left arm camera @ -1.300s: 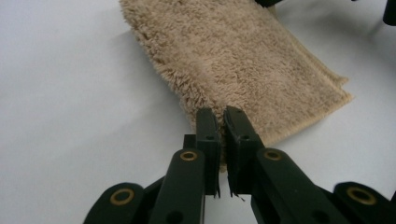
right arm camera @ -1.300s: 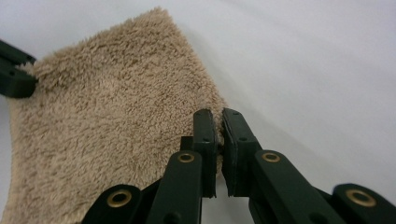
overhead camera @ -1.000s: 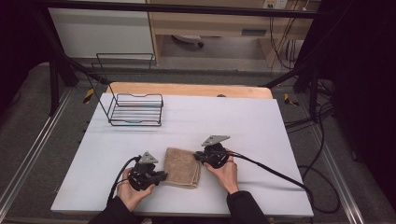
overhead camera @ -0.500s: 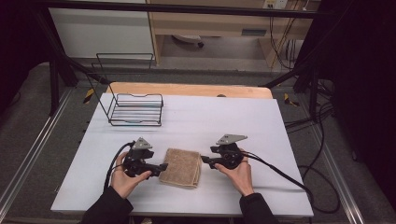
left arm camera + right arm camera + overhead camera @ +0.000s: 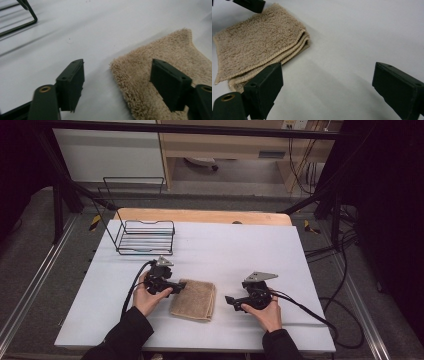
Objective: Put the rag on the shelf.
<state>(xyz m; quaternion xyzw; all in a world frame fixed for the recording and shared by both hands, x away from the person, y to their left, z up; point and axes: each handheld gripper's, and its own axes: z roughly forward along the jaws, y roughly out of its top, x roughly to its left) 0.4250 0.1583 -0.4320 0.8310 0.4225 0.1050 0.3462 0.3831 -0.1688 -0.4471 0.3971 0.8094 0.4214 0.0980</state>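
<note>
folded tan terry towel (image 5: pixel 194 299) lies flat on the white table (image 5: pixel 225 245), near the front edge and a little left of the middle, between the person's two hands. its layered hem edges face the right gripper, as the right gripper view shows, where the stacked folds (image 5: pixel 294 48) sit ahead and to the left of the jaws. the left gripper (image 5: pixel 176 288) is held in the person's left hand (image 5: pixel 147 296) at the towel's left edge, its tips pointing toward the cloth; in the left gripper view its two black jaws stand wide apart, one over bare table and the other over the towel (image 5: pixel 160 65), with the towel's fuzzy corner lying between them and nothing clamped. whether the jaw over the cloth touches it cannot be told. the right gripper (image 5: pixel 230 301) is held in the right hand (image 5: pixel 267 312) to the right of the towel, apart from it, with a strip of bare table between its tips and the cloth. its jaws are also spread wide and hold nothing, and only white table lies between them in the right gripper view. a black cable (image 5: pixel 305 307) trails from it toward the table's right edge. a black wire basket (image 5: pixel 145 237) stands at the far left of the table, well apart from the towel, and a strip of wooden board (image 5: pixel 200 216) shows along the far edge.
</note>
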